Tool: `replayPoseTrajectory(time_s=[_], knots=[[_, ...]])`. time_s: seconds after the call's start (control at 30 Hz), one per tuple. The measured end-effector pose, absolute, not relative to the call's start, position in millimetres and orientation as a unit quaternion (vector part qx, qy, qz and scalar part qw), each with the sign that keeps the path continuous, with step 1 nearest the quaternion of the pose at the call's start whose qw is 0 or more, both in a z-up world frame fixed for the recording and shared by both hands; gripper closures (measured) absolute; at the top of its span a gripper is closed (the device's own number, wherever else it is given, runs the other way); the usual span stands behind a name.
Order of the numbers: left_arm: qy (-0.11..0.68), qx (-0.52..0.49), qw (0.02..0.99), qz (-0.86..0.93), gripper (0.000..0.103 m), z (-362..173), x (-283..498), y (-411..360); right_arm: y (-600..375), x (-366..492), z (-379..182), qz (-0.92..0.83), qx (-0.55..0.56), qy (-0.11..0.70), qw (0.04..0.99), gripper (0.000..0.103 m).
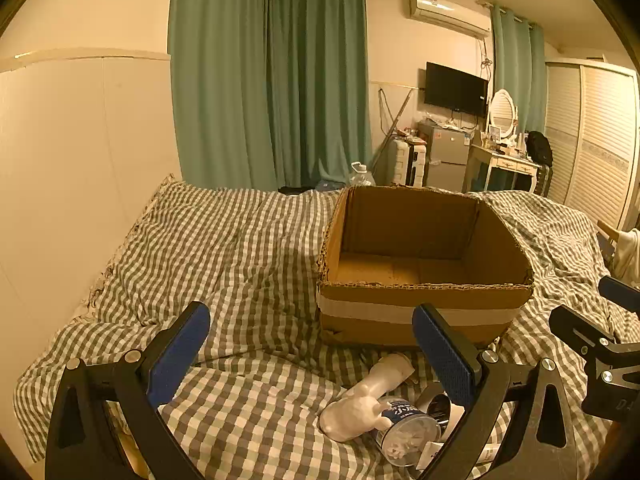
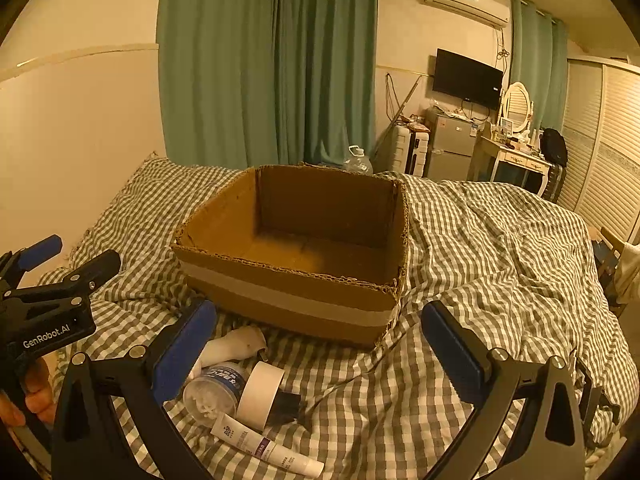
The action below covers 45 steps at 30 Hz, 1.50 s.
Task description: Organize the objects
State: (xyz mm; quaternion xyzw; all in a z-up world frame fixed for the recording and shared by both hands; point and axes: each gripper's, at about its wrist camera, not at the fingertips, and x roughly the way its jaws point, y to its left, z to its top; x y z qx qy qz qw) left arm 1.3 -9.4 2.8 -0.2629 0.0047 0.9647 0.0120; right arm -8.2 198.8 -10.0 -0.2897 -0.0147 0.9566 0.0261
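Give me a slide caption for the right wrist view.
Open claw over tube, tape and jar before empty box.

An open brown cardboard box (image 2: 296, 280) with ragged cut edges and a pale tape band around its lower wall sits upright on the grey-and-white checked bed cover (image 2: 480, 240); nothing shows inside it. In front of the box lies a small cluster. A white plastic spray bottle (image 1: 360, 400) lies on its side, touching a clear round tub with a blue label (image 2: 212, 392). Against the tub leans a white tape roll (image 2: 260, 394), with a small black object (image 2: 286, 404) beside it. A white squeeze tube (image 2: 264, 448) lies flat, nearest the camera.
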Motion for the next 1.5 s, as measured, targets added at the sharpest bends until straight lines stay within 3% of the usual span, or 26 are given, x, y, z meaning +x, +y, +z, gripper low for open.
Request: replayPoseTrajectory(time_s=[1.5], knots=[[0.014, -0.258, 0.022, 0.966, 0.0, 4.8, 8.6, -6.1, 194.3, -6.4, -14.5, 0.956, -0.294, -0.019, 0.007, 0.0]])
